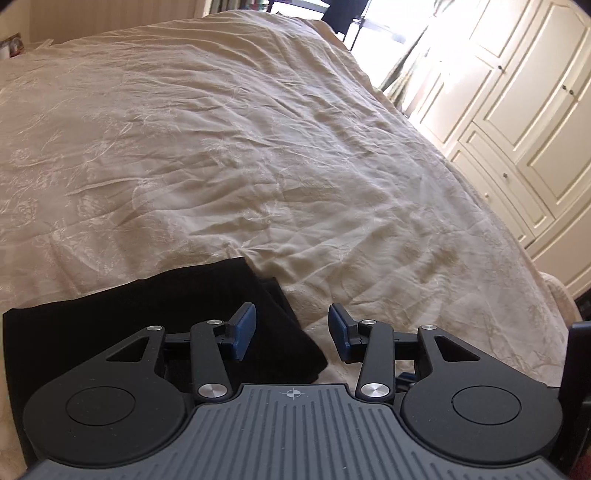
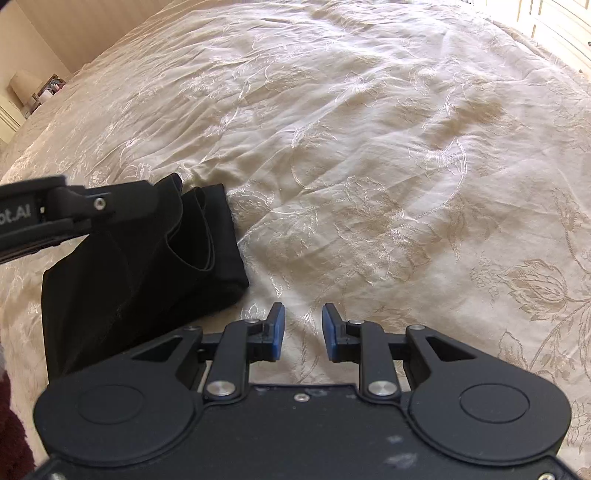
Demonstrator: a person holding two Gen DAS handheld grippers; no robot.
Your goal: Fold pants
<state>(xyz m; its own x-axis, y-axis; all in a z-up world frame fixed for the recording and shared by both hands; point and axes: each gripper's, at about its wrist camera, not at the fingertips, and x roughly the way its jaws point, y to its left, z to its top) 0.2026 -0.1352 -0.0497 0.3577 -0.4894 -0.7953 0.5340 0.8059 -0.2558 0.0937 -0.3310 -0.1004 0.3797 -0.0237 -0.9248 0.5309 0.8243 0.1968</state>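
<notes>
Right up close, the left claw (image 1: 291,330) hung over the bed with its blue pads (image 1: 243,330) spread apart and nothing between them. Its left finger sat over the black pants (image 1: 147,321), its right finger over bare bedspread (image 1: 258,147), so the pants' right-hand edge ran just under the gap. Whether the finger touched the cloth, the left wrist view didn't show.

Over to the right claw (image 2: 303,332): pads parted too, a narrower gap, gripping nothing, hovering above the cream floral bedspread (image 2: 369,147). The pants (image 2: 147,266) lay just to its left and a little ahead, a folded black bundle flat on the bed, with looped layers of fabric showing at the far end. They were close beside that claw's left finger but not between the pads.

Further ahead-left of the right claw, the body of the left claw (image 2: 74,214) reached in from the frame's left side above the pants' far end.

Beyond both claws the wrinkled bedspread stretched away. Far off to the left claw's right stood a cream wardrobe (image 1: 524,122) with panelled doors and small knobs, and a bright window (image 1: 399,22) past the end of the bed. Far left of the right claw, a pale lampshade (image 2: 24,86) stood by the wall.
</notes>
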